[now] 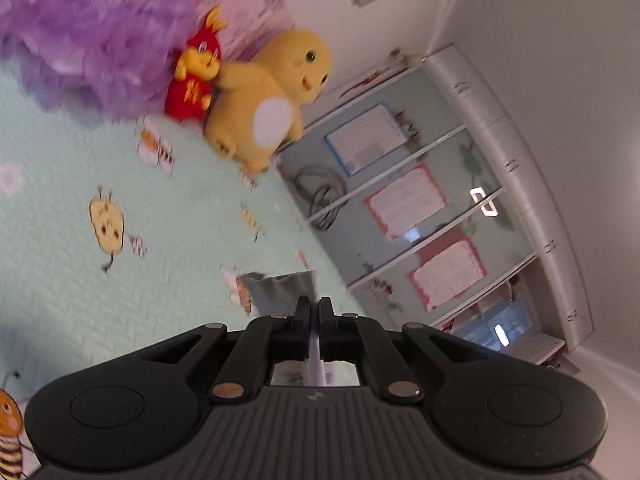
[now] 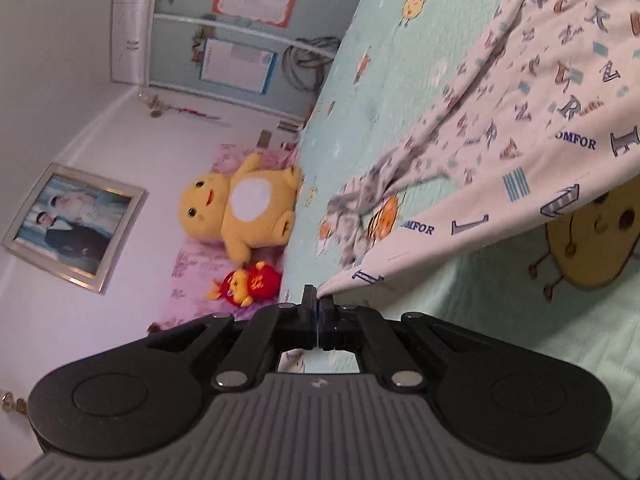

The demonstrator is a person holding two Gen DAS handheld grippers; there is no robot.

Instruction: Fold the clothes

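Note:
A white garment (image 2: 540,120) printed with grey and blue letters hangs stretched above the mint green bedspread (image 2: 460,320); part of it bunches on the bed further off. My right gripper (image 2: 318,296) is shut on one corner of it, and the cloth runs up and to the right from the jaws. In the left wrist view, my left gripper (image 1: 315,304) is shut on a greyish fold of the garment (image 1: 280,290), with a thin white strip of cloth showing between the closed jaws. It is lifted above the bedspread (image 1: 80,300).
A yellow plush toy (image 1: 272,100) and a small red one (image 1: 196,80) sit at the head of the bed beside a fluffy purple thing (image 1: 92,20). A glass-fronted cabinet (image 1: 420,200) stands past the bed's edge. A framed picture (image 2: 76,224) hangs on the wall.

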